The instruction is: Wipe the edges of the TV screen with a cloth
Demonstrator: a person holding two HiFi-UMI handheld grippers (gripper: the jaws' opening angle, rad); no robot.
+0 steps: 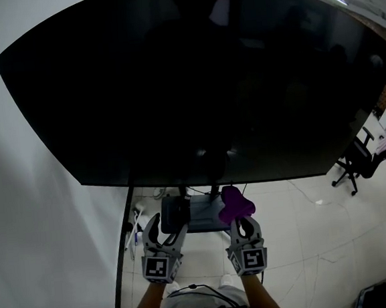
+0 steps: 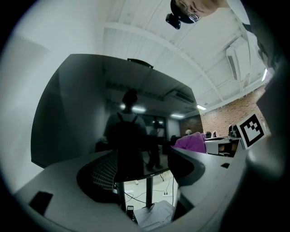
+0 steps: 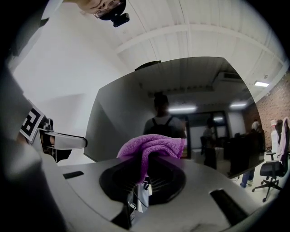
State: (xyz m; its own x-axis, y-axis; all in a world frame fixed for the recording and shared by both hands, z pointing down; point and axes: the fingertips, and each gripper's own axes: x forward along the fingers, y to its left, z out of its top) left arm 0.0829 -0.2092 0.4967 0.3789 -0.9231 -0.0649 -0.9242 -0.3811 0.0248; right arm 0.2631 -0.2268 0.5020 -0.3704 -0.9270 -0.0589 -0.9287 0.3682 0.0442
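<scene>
A large dark TV screen [image 1: 200,82] fills the upper head view; its bottom edge runs just above both grippers. My right gripper [image 1: 242,223] is shut on a purple cloth [image 1: 235,204], which bunches above its tips just under the screen's lower edge. In the right gripper view the cloth [image 3: 152,147] sits pinched between the jaws, with the TV screen [image 3: 190,113] ahead. My left gripper [image 1: 164,227] is open and holds nothing, a little left of the right one, below the screen. The left gripper view shows the TV screen [image 2: 118,113] and the purple cloth [image 2: 190,141] at right.
The TV stands on a dark stand [image 1: 197,213] with a base and cables on the pale tiled floor. A white wall [image 1: 37,217] lies to the left. Black office chairs [image 1: 356,159] stand at the right, by a brick wall.
</scene>
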